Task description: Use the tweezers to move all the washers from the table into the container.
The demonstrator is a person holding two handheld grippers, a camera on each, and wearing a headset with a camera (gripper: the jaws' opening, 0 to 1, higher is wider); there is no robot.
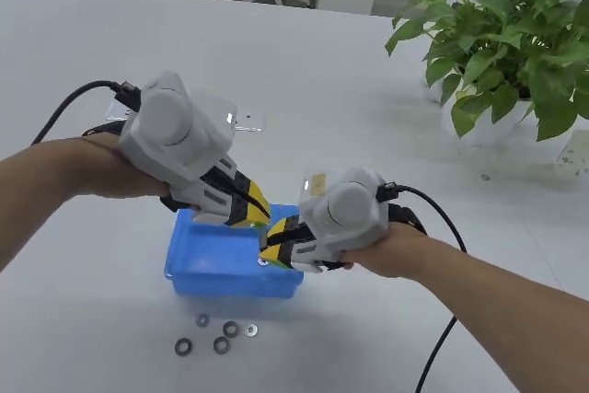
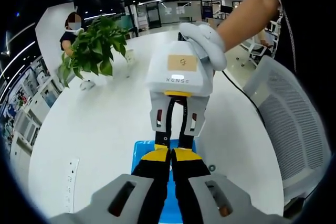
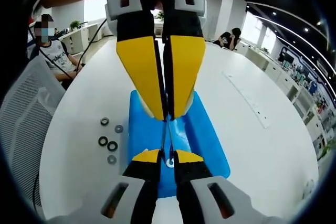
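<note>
A white desk carries everything, with a leafy plant at its far right edge. Near the person sits a blue container, open at the top. Both hands hold their tools over it, tip to tip. The left tool reaches in from the left and the right tool from the right. In the right gripper view the left tool comes down from the top, its yellow jaws pressed together on thin tweezers. The tweezers run from those jaws toward the right tool. The right tool's jaws stand close together with a narrow gap, and the tweezers' tip lies in that gap. I cannot tell whether they press on it. At that tip, over the container's blue floor, is one pale washer; whether it is pinched or lying in the container is unclear. Five more washers lie loose on the desk just in front of the container, close to each other.
</note>
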